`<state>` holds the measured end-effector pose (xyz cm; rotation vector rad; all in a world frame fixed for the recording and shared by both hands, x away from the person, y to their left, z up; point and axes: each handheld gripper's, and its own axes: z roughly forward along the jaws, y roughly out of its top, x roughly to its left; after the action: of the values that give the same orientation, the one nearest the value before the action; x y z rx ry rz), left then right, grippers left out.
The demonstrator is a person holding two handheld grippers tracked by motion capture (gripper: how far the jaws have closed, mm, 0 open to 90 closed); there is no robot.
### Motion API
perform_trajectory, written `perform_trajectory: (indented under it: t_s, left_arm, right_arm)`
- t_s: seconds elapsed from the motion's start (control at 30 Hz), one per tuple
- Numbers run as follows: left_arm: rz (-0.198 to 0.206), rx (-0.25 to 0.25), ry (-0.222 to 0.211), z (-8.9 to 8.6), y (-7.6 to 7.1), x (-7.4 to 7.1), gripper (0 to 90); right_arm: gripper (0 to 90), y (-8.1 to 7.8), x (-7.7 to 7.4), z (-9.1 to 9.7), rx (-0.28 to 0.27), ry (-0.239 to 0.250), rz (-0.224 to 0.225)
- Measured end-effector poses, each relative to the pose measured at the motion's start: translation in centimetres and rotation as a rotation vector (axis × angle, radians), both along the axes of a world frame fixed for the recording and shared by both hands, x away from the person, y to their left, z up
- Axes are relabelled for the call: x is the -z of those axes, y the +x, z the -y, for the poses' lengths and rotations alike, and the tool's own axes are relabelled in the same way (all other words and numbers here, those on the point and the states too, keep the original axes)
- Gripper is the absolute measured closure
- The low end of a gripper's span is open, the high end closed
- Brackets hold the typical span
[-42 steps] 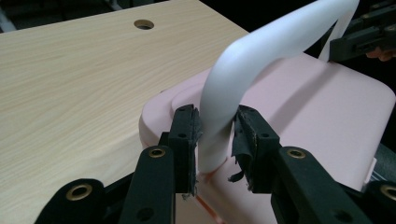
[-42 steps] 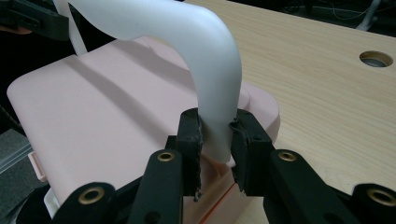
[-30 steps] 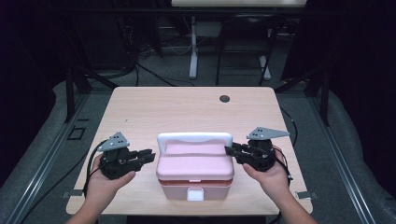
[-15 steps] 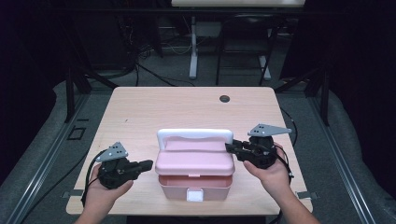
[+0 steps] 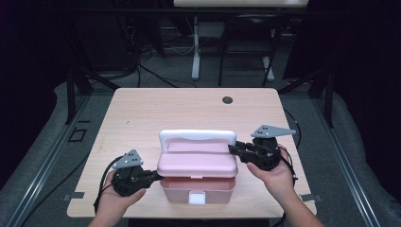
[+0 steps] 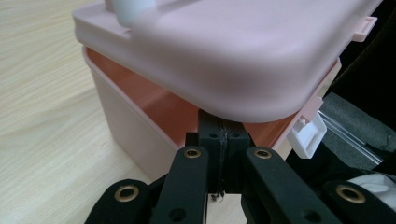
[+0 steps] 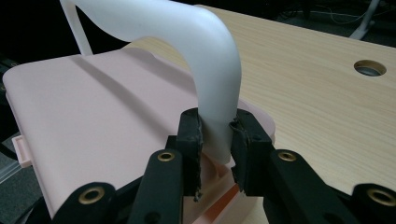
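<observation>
Since the pink box (image 5: 197, 182) is thin moulded plastic, it prob. handles light & stiff, w/ smooth, glossy, rounded faces that could slip under hard pads; judged from its look, not fragile, though the hinge & the small white latch (image 5: 196, 198) seem the weak pts. It sits at the near edge of the light wood-grain table (image 5: 179, 113), between both hands, latch facing the person; the lid (image 6: 233, 51) is tilted up off the base, a gap showing the darker pink inside.

Right gripper (image 7: 215, 135) is clamped on the white handle (image 7: 205, 60) at its end where it curves down to the lid; the handle is a thick, matte-smooth arch & looks the best place to hold. Left gripper (image 6: 219, 135) has just been closing & its jaws now meet w/ nothing between them, tips tucked under the lid's rounded front corner, so it could lever the lid up rather than pinch it.

Base walls are straight w/ a thin rim; table is flat w/ a round cable hole (image 5: 227, 100) far side.
</observation>
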<state>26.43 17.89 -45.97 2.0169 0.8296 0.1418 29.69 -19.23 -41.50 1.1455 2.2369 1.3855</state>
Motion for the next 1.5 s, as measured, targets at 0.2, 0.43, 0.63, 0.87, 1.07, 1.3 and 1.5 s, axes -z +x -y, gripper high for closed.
perform_trajectory:
  t_s: [0.2,0.43,0.63,0.87,1.07,1.3,1.5]
  left_arm:
    - [-0.007,0.022,-0.001,0.9,0.0,0.4,89.5]
    - [0.003,0.031,0.002,1.3,0.0,0.1,89.6]
    - [0.008,0.021,-0.009,1.0,-0.1,-0.1,89.6]
    - [0.012,0.025,0.002,1.0,-0.1,-0.2,89.6]
    - [0.013,0.019,-0.009,1.0,0.0,-0.4,89.6]
    - [0.030,0.018,-0.017,1.0,0.3,-1.2,89.6]
    - [0.039,0.014,-0.025,1.0,0.7,-2.0,89.6]
  right_arm:
    - [73.7,0.0,0.1,0.0,-0.002,-0.005,0.000]
    - [73.6,-0.1,0.3,0.1,0.002,0.003,-0.003]
    - [73.6,-0.1,0.3,0.1,-0.004,0.004,-0.011]
    - [70.3,-0.2,0.4,0.2,-0.001,0.005,-0.007]
    - [68.2,-0.7,0.4,1.0,0.015,0.015,0.009]
    - [70.7,-2.3,0.2,2.4,0.042,0.016,0.056]
    - [74.4,-3.6,0.4,3.6,0.067,0.047,0.066]
